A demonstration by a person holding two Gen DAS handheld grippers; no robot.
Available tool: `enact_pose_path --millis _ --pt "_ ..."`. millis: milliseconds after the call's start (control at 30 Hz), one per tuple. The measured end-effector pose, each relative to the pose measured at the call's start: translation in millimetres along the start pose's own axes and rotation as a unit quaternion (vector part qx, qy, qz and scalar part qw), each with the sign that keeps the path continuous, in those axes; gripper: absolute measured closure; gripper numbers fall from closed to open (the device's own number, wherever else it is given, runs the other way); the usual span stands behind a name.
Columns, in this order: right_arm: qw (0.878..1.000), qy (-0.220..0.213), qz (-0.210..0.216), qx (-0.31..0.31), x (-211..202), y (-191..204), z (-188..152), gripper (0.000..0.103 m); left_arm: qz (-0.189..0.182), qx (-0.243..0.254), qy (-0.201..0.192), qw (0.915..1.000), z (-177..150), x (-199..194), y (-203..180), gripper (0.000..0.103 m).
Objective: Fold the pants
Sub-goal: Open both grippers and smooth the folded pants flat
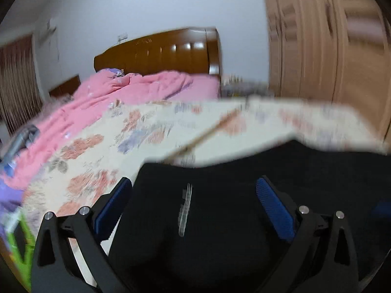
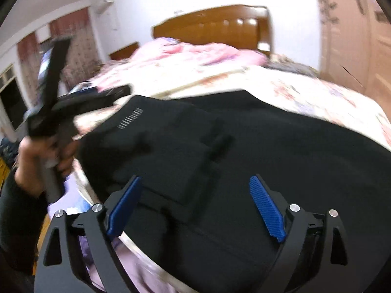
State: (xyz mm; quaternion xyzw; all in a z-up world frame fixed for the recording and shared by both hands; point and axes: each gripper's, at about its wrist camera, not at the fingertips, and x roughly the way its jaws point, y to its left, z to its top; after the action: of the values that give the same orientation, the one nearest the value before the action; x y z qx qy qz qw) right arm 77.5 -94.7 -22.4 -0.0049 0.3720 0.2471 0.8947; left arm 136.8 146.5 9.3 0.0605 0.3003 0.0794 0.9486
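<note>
Black pants [image 2: 244, 151] lie spread on the floral bedspread [image 2: 317, 90], with a small white striped logo [image 2: 129, 119] near their far left corner. My right gripper [image 2: 195, 183] is open and empty just above the near part of the pants. My left gripper [image 1: 193, 188] is open, its blue pads [image 1: 273, 207] on either side of the pants [image 1: 207, 219] below it; the white logo [image 1: 185, 207] shows between them. The left gripper also shows in the right wrist view [image 2: 114, 92], held in a hand over the pants' far left corner.
A pink quilt [image 1: 127, 90] is bunched toward the wooden headboard [image 1: 166, 51]. A wooden wardrobe [image 1: 330, 44] stands on the right. Curtains [image 2: 75, 46] and a window are at left. Lilac cloth [image 2: 80, 195] lies at the bed's near left edge.
</note>
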Motion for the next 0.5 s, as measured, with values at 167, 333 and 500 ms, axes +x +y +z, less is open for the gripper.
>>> enact_pose_path --millis 167,333,500 --pt "0.999 0.011 -0.013 -0.035 -0.4 -6.7 -30.0 0.016 -0.004 -0.016 0.062 0.9979 -35.3 37.4 2.8 0.001" --pt "0.999 -0.042 -0.013 0.022 -66.3 -34.0 -42.6 0.016 0.000 -0.012 0.086 0.9962 -30.8 34.0 7.2 0.002" --pt "0.980 -0.084 -0.040 0.177 -125.6 -104.1 -95.6 0.016 -0.024 0.003 0.023 0.9994 -27.5 -7.7 -11.0 0.002"
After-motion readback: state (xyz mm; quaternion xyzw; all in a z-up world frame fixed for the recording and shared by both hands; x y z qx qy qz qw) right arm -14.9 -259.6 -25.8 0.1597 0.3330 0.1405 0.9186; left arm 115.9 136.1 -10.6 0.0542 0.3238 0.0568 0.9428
